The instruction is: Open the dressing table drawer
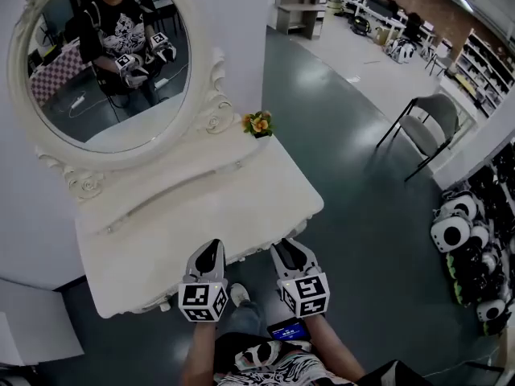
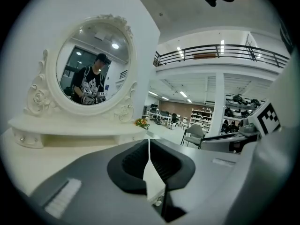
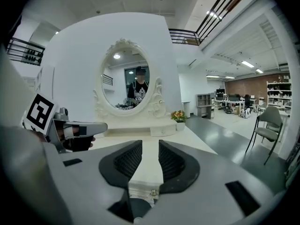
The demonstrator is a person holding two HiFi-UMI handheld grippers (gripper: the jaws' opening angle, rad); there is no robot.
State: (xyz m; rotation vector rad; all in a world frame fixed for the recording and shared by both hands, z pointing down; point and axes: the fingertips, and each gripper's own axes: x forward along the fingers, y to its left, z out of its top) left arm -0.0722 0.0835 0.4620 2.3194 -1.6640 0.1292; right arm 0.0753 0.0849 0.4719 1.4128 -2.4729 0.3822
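Observation:
The white dressing table [image 1: 201, 207] stands against the wall under an oval mirror [image 1: 100, 55]. Both grippers are at its front edge, side by side. In the right gripper view the drawer front with a small metal knob [image 3: 151, 191] shows low down in the gap between the jaws. My right gripper [image 1: 283, 248] [image 3: 150, 144] is open and its pads touch nothing. My left gripper [image 1: 212, 249] [image 2: 149, 142] is just to its left, jaws together with nothing between them, above the tabletop edge. In the head view the grippers hide the drawer front.
A small flower posy [image 1: 257, 124] sits at the table's back right corner. A grey chair [image 1: 430, 119] stands on the dark floor to the right. White rounded devices [image 1: 463, 240] are heaped at the far right. The mirror reflects the person holding both grippers.

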